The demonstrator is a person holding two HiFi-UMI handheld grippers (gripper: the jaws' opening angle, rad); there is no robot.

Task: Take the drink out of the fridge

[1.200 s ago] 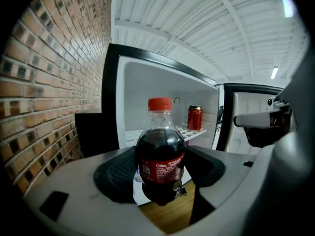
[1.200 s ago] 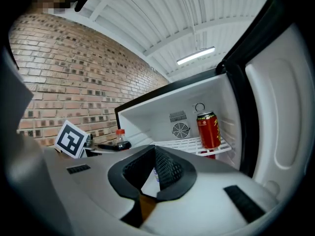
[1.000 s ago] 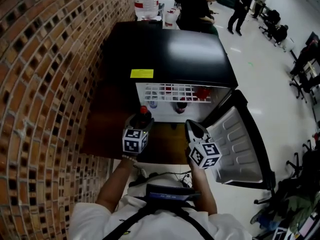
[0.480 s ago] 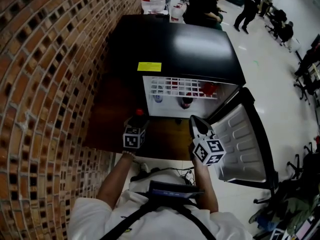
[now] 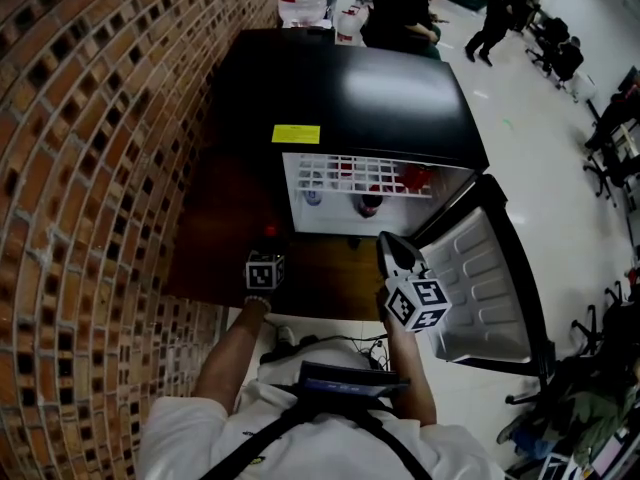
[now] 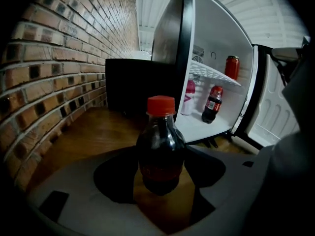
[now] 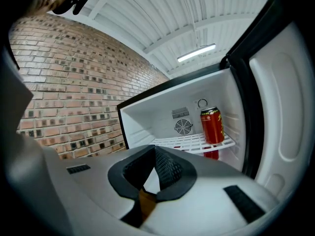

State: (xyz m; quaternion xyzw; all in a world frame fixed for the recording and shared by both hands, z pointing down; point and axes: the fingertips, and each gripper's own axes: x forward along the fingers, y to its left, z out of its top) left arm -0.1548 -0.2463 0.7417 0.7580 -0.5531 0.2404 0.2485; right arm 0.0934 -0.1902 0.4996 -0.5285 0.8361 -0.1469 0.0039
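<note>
A dark cola bottle (image 6: 160,151) with a red cap stands upright between the jaws of my left gripper (image 6: 160,181), which is shut on its lower body. In the head view the left gripper (image 5: 268,246) hangs low over the wooden surface (image 5: 215,233), left of the fridge opening, and only the bottle's red cap (image 5: 270,231) shows. The black mini fridge (image 5: 350,88) stands with its door (image 5: 480,278) swung open to the right. My right gripper (image 5: 392,250) is shut and empty near the door, facing the fridge interior (image 7: 187,127).
Inside the fridge are a red can (image 6: 232,67) on the wire shelf, a second cola bottle (image 6: 212,103) and a pink-white bottle (image 6: 188,97) below. A brick wall (image 5: 100,168) runs along the left. People (image 5: 400,8) and office chairs are beyond the fridge.
My left gripper has sunk toward the wooden surface with the cola bottle still in it. The right gripper has stayed in place.
</note>
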